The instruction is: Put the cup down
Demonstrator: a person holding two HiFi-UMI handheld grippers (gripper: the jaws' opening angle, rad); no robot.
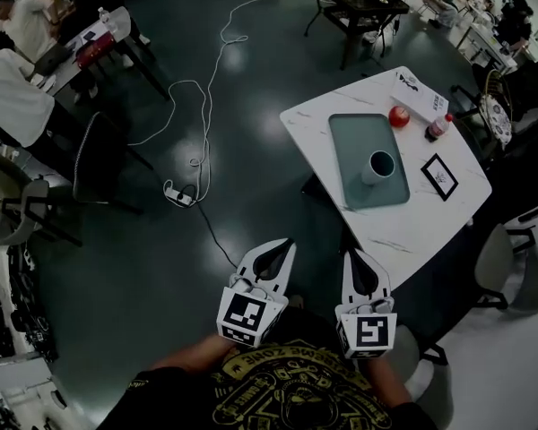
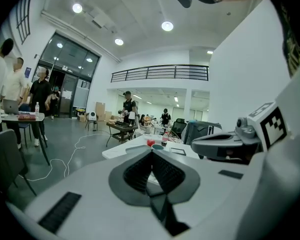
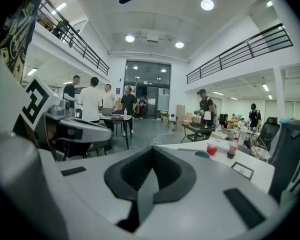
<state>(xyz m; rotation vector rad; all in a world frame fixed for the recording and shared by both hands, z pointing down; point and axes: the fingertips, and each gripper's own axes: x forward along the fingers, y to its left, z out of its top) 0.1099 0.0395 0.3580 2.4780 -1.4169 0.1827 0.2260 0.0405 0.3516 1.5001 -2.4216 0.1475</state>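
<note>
Left gripper and right gripper both closed on nothing; cup down on the tray.
Held low and near, side by side over the dark floor, well apart from the white table out to the far right. Along each gripper's own jaws: dark pads pressed tip to tip, nothing between them, left and right alike. Cup upright in the near right part of the grey-green tray, mouth up, touching neither gripper. Just past the tray's far right corner, a red round thing, a small bottle beside it, a white box a little farther off. Right of the cup, a black-framed card flat on the tabletop. Off to the left, a white cable looping across the floor down to a power strip.
</note>
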